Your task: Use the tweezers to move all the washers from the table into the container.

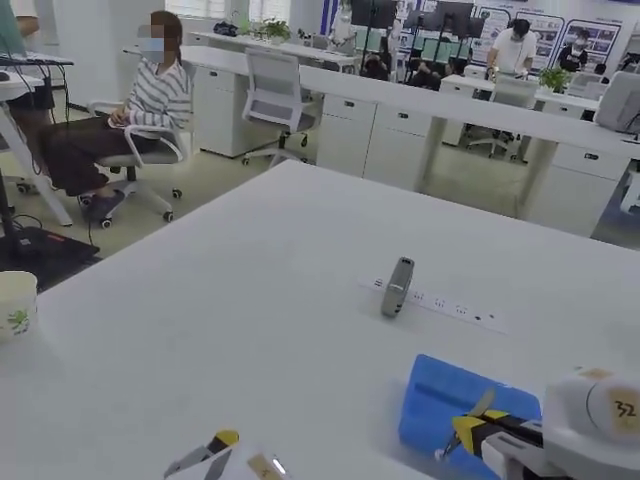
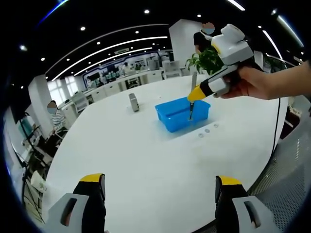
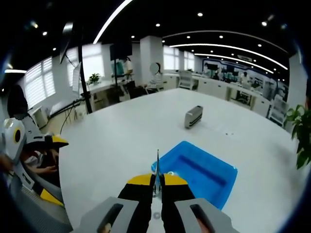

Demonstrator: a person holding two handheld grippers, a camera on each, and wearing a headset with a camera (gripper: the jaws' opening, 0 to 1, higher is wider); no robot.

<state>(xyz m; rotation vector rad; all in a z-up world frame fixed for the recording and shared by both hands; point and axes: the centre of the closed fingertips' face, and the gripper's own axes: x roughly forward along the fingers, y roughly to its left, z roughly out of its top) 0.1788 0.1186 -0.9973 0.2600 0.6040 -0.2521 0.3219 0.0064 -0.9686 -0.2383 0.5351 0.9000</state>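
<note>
Tweezers [image 3: 157, 167], clamped between the closed jaws of the right gripper [image 3: 156, 180], point tips-down into the blue container [image 3: 204, 177] in the right gripper view; whether a washer sits at the tips cannot be told. In the left gripper view, three washers [image 2: 207, 131] lie on the white table [image 2: 146, 155] just beside the container, at about its five o'clock and apart from the tweezers. The left gripper [image 2: 160, 194] hangs over bare tabletop at that view's six o'clock, jaws spread wide with nothing between them. A hand [image 2: 252, 82] holds the right gripper at two o'clock. In the head view, a grey oblong device [image 1: 397, 287] lies at the container's eleven o'clock, by a power strip [image 1: 445, 304]. A paper cup [image 1: 15, 305] stands at the table's nine o'clock edge.
</note>
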